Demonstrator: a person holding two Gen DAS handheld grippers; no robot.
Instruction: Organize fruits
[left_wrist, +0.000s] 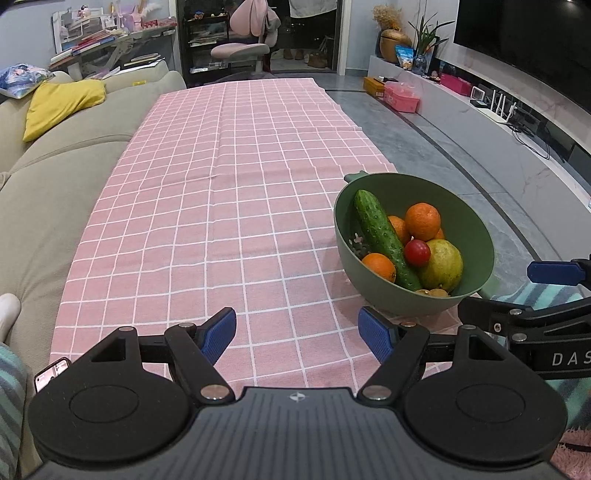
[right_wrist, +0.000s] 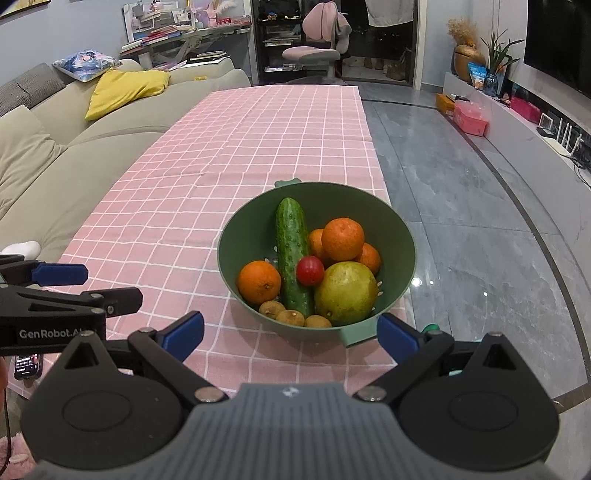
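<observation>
A green colander bowl (right_wrist: 391, 229) stands near the right front edge of the pink checked tablecloth (right_wrist: 221, 155). It holds a cucumber (right_wrist: 293, 254), several oranges (right_wrist: 341, 238), a red tomato (right_wrist: 310, 270), a yellow-green pear (right_wrist: 345, 291) and small brown fruits (right_wrist: 291, 316). My right gripper (right_wrist: 291, 332) is open and empty, just in front of the bowl. My left gripper (left_wrist: 297, 334) is open and empty over the cloth, left of the bowl (left_wrist: 476, 236). Each gripper shows at the edge of the other's view.
A beige sofa (right_wrist: 92, 147) with a yellow cushion (right_wrist: 125, 90) runs along the table's left side. Grey tiled floor (right_wrist: 461, 206) lies to the right, with a TV shelf (right_wrist: 517, 122) beyond. A phone (right_wrist: 27, 365) lies at the table's near left corner.
</observation>
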